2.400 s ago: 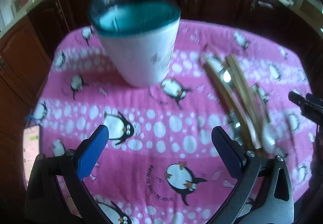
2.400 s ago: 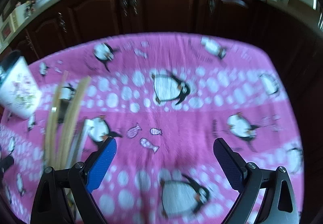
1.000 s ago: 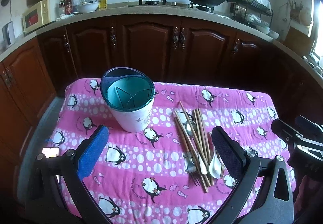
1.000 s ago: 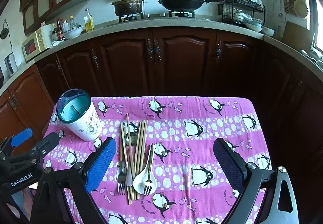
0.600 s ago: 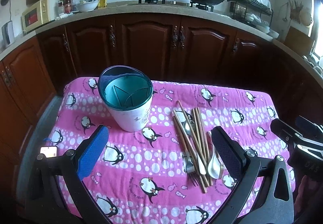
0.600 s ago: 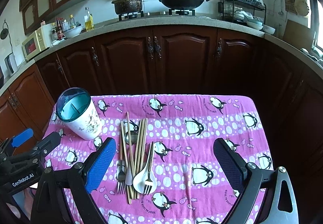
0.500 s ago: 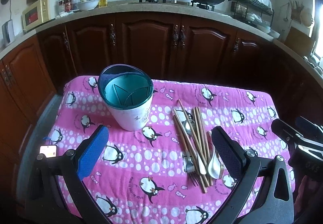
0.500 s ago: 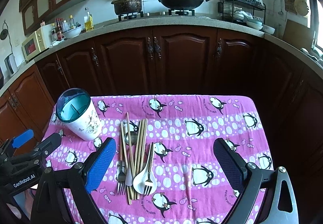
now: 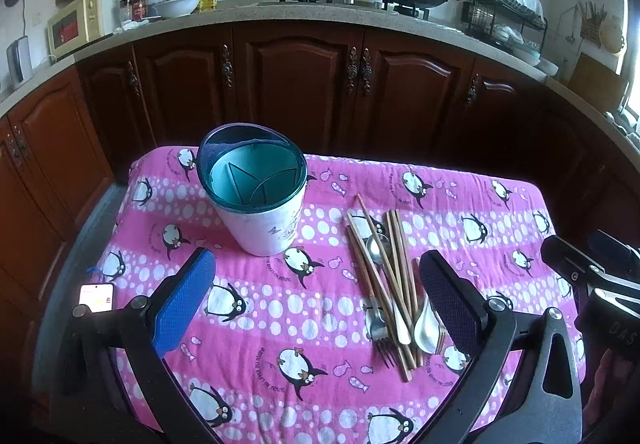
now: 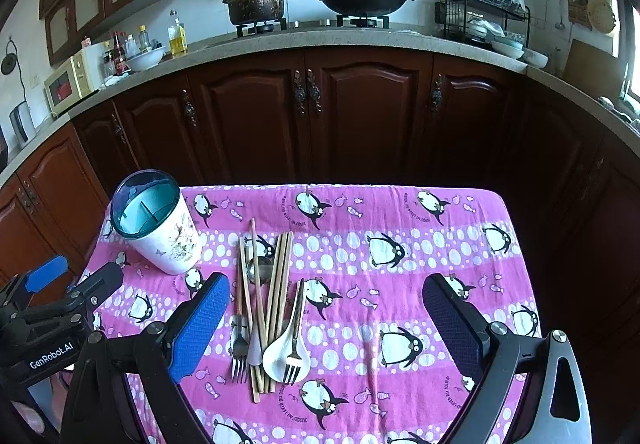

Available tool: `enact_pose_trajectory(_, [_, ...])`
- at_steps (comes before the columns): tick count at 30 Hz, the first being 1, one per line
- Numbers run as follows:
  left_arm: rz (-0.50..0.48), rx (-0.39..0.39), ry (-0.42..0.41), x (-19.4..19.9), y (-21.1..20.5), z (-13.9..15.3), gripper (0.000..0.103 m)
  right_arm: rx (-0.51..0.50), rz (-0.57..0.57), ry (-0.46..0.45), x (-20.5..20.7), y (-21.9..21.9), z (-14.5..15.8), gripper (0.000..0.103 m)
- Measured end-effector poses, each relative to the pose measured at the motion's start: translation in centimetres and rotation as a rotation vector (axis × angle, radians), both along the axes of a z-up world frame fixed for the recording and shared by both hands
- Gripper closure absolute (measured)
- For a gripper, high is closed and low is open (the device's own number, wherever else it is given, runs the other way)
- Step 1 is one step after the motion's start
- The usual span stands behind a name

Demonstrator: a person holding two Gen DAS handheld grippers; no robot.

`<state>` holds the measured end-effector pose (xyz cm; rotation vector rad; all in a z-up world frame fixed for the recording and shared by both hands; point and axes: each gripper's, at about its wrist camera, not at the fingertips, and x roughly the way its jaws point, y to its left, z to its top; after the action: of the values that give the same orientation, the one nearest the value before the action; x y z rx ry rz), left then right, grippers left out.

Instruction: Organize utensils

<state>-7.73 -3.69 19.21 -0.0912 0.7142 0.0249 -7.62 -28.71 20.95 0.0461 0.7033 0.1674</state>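
Note:
A white utensil holder (image 9: 260, 200) with a teal divided inside stands upright at the table's back left; it also shows in the right wrist view (image 10: 160, 228). A pile of utensils (image 9: 390, 284) lies to its right: wooden chopsticks (image 10: 276, 284), two forks (image 10: 239, 352), a white spoon (image 10: 280, 358) and a metal spoon (image 10: 259, 268). My left gripper (image 9: 316, 308) is open and empty, held above the near table. My right gripper (image 10: 328, 324) is open and empty, above the near table, right of the pile.
The table has a pink penguin cloth (image 9: 320, 324). Dark wood cabinets (image 10: 312, 116) and a counter with stove, pot and wok stand behind. A phone (image 9: 95, 294) lies at the table's left edge. The other gripper shows at the right edge of the left wrist view (image 9: 592, 284).
Since 2.4 s ago both grippers rose and pulled back from close over the cloth to a high view. In the last second almost nothing moved.

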Motion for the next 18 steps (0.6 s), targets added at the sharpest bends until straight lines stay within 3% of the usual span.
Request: enact_pose_trajectory(18, [-0.024, -0.008, 0.009, -0.06, -0.37, -0.09, 0.000, -0.017, 0.008, 0.003, 0.14, 0.24, 0.08, 0.007])
